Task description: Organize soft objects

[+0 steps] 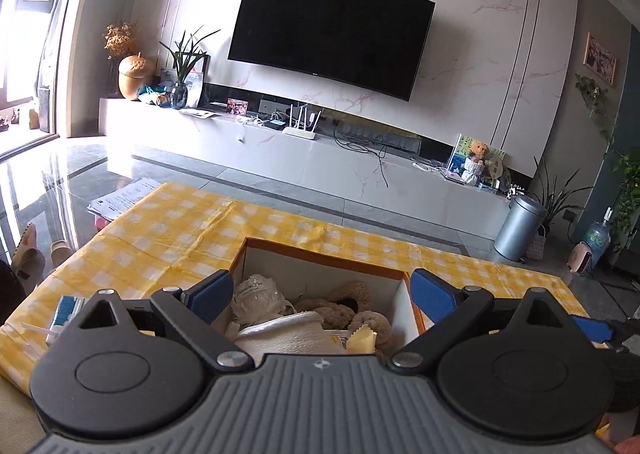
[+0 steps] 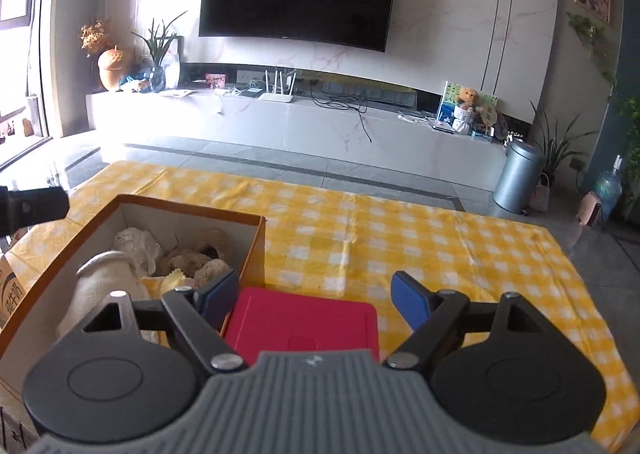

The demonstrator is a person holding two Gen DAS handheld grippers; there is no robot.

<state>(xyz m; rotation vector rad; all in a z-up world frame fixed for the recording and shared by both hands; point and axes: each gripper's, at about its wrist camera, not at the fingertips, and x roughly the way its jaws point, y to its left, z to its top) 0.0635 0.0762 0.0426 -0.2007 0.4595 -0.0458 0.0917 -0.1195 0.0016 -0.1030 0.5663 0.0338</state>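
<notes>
Two hand-held grippers, left and right, both wide open, nothing held. Soft stuff piled inside orange box on checkered desk; red lid just beside.

R gripper jaws wide apart, nothing gripped. Red lid flat on yellow-check surface, betw. & just below jaws. Orange box left of jaws, w/ white plush & brown fuzzy items inside.
</notes>
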